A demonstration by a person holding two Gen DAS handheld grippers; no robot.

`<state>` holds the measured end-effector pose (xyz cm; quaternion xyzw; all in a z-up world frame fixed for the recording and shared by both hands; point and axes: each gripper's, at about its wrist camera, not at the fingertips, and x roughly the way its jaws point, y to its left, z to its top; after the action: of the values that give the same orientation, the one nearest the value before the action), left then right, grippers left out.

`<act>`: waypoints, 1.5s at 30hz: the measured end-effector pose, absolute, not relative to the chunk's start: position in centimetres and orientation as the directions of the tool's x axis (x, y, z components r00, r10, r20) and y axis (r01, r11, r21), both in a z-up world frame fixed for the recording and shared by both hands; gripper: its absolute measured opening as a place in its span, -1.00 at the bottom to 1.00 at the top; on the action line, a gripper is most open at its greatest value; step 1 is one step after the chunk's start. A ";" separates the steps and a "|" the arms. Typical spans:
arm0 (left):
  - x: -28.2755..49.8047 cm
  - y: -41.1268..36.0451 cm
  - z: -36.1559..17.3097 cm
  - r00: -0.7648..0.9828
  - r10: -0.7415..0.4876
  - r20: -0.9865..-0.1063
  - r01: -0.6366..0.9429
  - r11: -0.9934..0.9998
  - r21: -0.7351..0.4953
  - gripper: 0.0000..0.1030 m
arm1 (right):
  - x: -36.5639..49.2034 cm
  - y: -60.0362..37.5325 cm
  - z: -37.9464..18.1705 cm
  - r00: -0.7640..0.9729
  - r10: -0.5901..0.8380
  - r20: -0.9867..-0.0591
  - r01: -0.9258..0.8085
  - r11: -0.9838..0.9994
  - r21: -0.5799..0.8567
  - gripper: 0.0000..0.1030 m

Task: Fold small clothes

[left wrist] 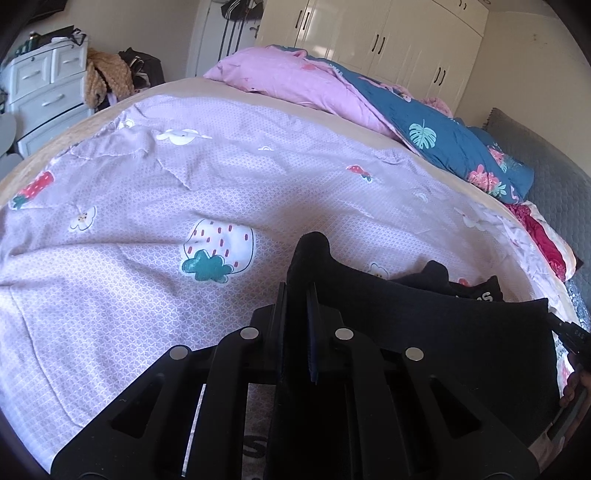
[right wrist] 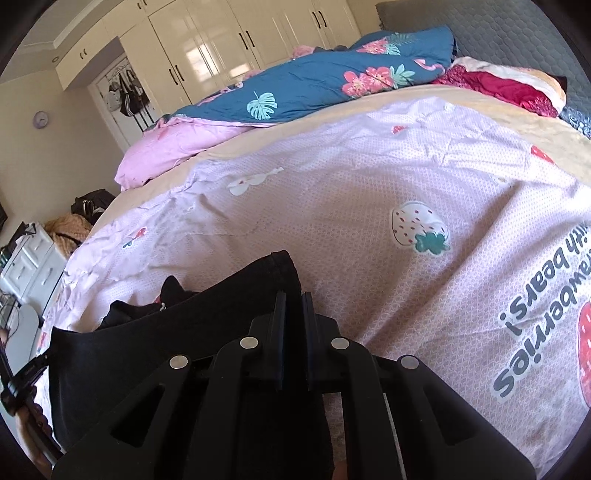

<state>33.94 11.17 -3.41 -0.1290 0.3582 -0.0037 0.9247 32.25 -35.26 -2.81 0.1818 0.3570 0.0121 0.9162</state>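
Note:
A black garment (left wrist: 424, 325) hangs stretched between my two grippers above the lilac strawberry-print sheet (left wrist: 147, 229). My left gripper (left wrist: 297, 291) is shut on one corner of it, which sticks up past the fingertips. My right gripper (right wrist: 293, 299) is shut on the other corner of the black garment (right wrist: 166, 343). The right gripper shows at the far right edge of the left wrist view (left wrist: 570, 334). More dark clothes (left wrist: 461, 284) lie on the sheet behind the stretched cloth, one with white letters.
A pink and blue floral duvet (left wrist: 369, 99) is bunched at the far side of the bed. Red and cream folded fabric (right wrist: 509, 88) lies by the grey headboard (right wrist: 517, 29). A white drawer unit (left wrist: 48, 85) and wardrobes (right wrist: 221, 48) stand beyond the bed.

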 end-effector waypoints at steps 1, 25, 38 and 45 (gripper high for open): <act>33.9 11.2 -3.4 0.742 -0.098 -0.663 -0.087 0.967 -0.241 -0.93 | 32.2 -35.3 -2.8 0.744 0.152 -0.650 0.109 0.933 0.342 -0.85; 27.9 11.3 -1.0 0.713 0.030 -0.700 -0.225 0.956 -0.189 -0.55 | 28.5 -34.4 0.0 0.761 0.071 -0.645 0.063 0.981 0.183 -0.50; 24.8 7.7 1.1 0.693 0.011 -0.721 -0.191 0.967 -0.169 0.16 | 21.3 -33.2 1.6 0.783 0.089 -0.615 0.013 0.987 0.159 -0.09; 23.8 6.1 1.8 0.688 -0.002 -0.725 -0.147 0.979 -0.142 0.47 | 19.3 -31.6 1.2 0.774 0.093 -0.627 -0.024 0.993 0.117 0.19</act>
<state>23.83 6.09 1.81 -0.0950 0.3927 0.0398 0.9139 19.25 -31.61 1.20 0.0510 0.3350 0.0312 0.9403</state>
